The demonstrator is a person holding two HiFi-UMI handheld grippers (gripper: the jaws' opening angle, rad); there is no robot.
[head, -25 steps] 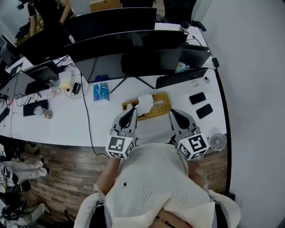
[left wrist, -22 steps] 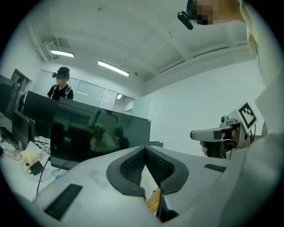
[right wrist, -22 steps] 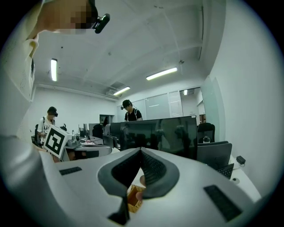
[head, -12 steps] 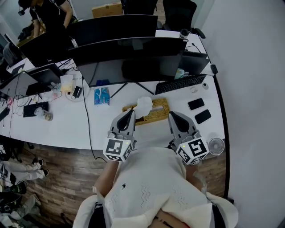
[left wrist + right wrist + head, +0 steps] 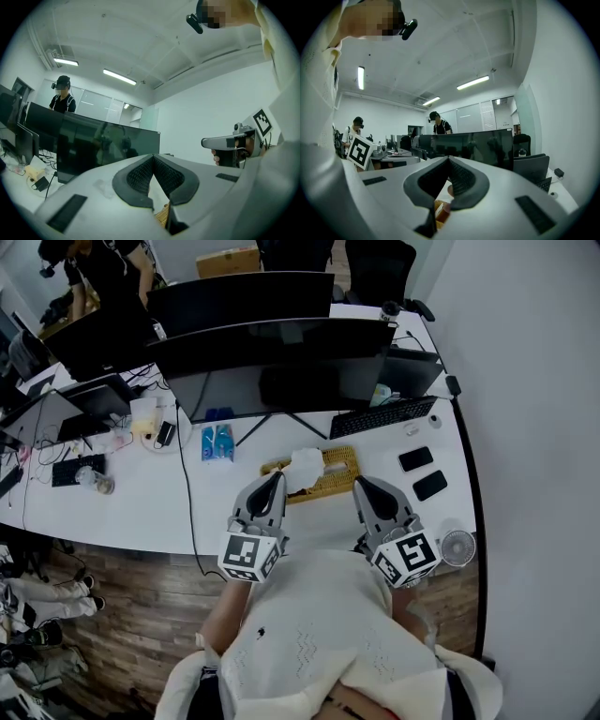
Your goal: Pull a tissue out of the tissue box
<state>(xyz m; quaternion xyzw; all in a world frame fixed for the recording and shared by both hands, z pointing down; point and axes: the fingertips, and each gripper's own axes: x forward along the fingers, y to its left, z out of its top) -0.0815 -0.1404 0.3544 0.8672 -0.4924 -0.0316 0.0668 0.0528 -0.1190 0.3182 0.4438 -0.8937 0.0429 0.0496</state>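
Note:
A woven wicker tissue box lies on the white desk just past both grippers. A crumpled white tissue sticks up from its left part. My left gripper is at the box's near left, its tip close under the tissue. My right gripper is at the box's near right end. In the left gripper view the left gripper's jaws meet at the tip with nothing between them. The right gripper in its own view is likewise shut and empty. A sliver of wicker shows under the left jaws.
Dark monitors stand behind the box. A keyboard, two phones and a small fan are at the right. A blue packet and cables lie at the left. A person stands at the far back left.
Almost nothing: both grippers stay shut in front of the box, and the head view has shifted slightly.

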